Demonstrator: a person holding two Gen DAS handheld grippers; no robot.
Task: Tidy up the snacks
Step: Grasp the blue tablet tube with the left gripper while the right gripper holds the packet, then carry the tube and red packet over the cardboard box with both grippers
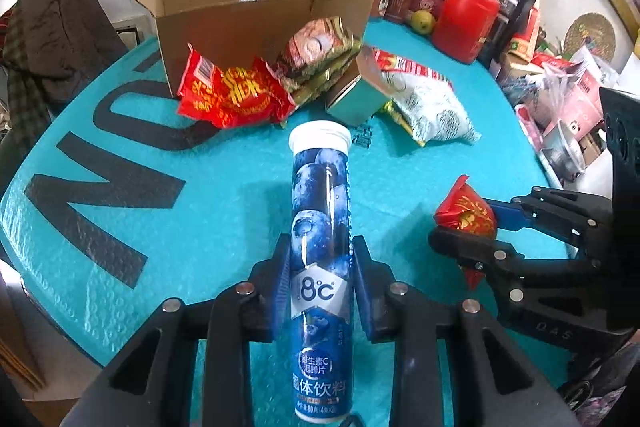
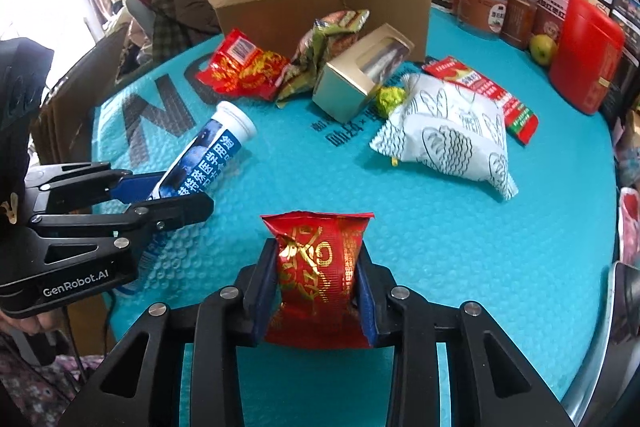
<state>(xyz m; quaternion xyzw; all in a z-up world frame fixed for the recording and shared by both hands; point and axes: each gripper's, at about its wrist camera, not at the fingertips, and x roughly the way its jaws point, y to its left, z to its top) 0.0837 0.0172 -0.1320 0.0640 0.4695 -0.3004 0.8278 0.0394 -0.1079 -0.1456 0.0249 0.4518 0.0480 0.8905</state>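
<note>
We clamp left gripper (image 1: 320, 263) on blue tube (image 1: 322, 259), right gripper (image 2: 316, 279) on red packet (image 2: 318, 275), both bound, we judge, for cardboard box (image 2: 320, 7) at table's far edge.

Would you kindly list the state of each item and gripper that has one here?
left gripper: shut on blue tube
blue tube: capped, held
right gripper: shut on small red packet
small red packet: sealed, held
cardboard box: open, flaps up
gold carton: lying on its side
white bag: lying flat
</note>
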